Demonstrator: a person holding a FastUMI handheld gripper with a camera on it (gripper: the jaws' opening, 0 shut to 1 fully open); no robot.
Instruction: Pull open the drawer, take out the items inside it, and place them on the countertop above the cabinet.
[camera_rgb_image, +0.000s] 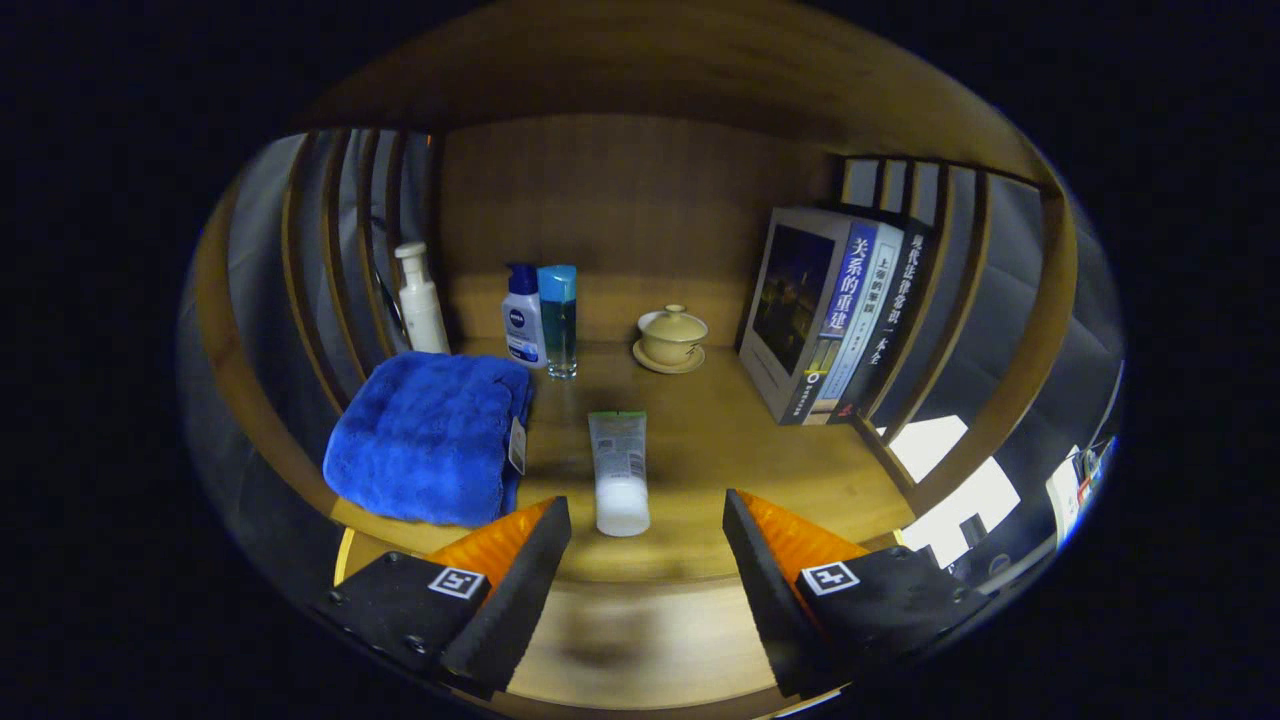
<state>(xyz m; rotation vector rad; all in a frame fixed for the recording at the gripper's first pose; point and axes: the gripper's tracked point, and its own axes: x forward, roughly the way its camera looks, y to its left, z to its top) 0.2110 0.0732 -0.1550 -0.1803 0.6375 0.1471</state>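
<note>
The claw (645, 545) gapes wide, holding nothing — a tube (619, 470) lies on the wooden countertop (720, 450) just ahead, between its fingers. A folded blue towel (430, 435) sits ahead-left. Farther off stand bottles (542, 318), a lidded cup (671, 336) and — ahead-right — books (830, 315).

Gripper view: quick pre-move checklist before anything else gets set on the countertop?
1. Gripper fingers open, nothing held: ok.
2. Tube lying flat on the countertop, just ahead of the fingers and apart from them: ok.
3. Bare wood between tube and books for another item: ok.
4. Blue towel beside the tube, not touching it: ok.
5. Lidded cup and bottles upright at the back: ok.
6. Drawer state, items left inside: cannot tell.
</note>
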